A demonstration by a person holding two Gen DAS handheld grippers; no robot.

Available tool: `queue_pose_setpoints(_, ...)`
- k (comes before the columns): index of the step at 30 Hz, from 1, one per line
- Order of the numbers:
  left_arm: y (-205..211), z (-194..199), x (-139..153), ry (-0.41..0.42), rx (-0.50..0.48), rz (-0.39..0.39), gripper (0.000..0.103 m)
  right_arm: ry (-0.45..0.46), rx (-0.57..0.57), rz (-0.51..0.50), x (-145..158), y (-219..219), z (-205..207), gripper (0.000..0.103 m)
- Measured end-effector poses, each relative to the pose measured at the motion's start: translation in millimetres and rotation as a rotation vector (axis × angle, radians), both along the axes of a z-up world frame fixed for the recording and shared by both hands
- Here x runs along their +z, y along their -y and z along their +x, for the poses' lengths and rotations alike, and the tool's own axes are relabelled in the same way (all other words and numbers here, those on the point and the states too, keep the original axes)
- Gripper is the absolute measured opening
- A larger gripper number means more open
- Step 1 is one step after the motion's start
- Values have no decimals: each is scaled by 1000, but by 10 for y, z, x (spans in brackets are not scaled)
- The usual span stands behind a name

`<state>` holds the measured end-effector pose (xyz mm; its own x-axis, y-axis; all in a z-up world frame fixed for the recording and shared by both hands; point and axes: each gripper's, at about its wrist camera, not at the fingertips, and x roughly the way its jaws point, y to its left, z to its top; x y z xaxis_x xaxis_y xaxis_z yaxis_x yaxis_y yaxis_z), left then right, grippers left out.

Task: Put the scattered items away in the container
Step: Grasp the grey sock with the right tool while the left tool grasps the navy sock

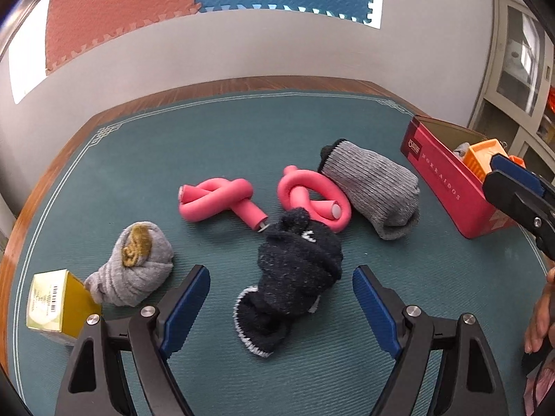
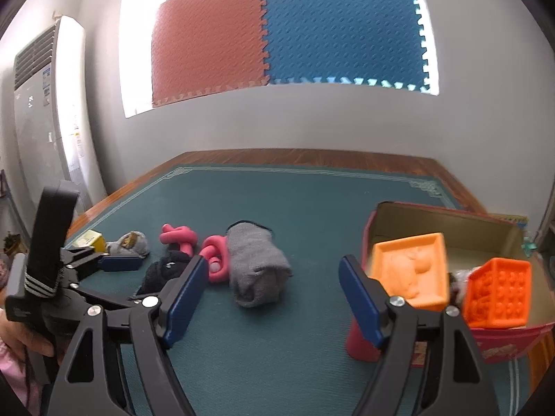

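My left gripper [image 1: 281, 306] is open, its jaws on either side of a dark navy sock bundle [image 1: 295, 277] lying on the green mat. Beyond it lie two pink foam rollers [image 1: 216, 199] [image 1: 312, 196], a grey rolled sock [image 1: 374, 190] and a grey sock ball with a tan patch [image 1: 135, 268]. A gold box [image 1: 57, 305] sits at the left. The red cardboard box [image 1: 447, 183] stands at the right. My right gripper [image 2: 269, 298] is open and empty beside that box [image 2: 499, 339], which holds two orange blocks [image 2: 411, 270] [image 2: 497, 287].
The table's wooden edge [image 1: 242, 85] runs behind the green mat [image 1: 208, 131]. A white air conditioner [image 2: 45, 121] stands at the left wall. A cabinet [image 1: 520, 69] stands at the right. The person's hand [image 1: 539, 315] shows at the right edge.
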<state>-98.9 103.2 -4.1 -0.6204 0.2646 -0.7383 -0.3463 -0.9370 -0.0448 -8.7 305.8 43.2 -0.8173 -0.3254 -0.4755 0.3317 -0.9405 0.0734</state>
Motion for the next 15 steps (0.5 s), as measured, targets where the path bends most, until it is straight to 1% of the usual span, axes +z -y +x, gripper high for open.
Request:
queue_pose_setpoints(1, -5, -5, -5, 1, -5, 0, 85, 12, 4, 3, -15, 26, -28, 81)
queue_pose_setpoints(2, -6, -6, -8, 3, -8, 0, 82, 25, 8, 7, -30, 53, -55, 81)
queue_pose_setpoints(4, -10, -40, -37, 33, -13, 15, 46, 49, 18, 12, -62, 103, -113, 81)
queue_pose_setpoints(6, 23, -83, -72, 59, 4, 31, 37, 77, 28, 10, -100, 142, -173, 81)
queue_pose_setpoints(11, 75, -102, -55, 72, 29, 60, 37, 161, 62, 2, -223, 231, -356, 81)
queue_pose_setpoints(15, 104, -77, -14, 70, 46, 71, 37, 172, 60, 46, -242, 326, -499, 81)
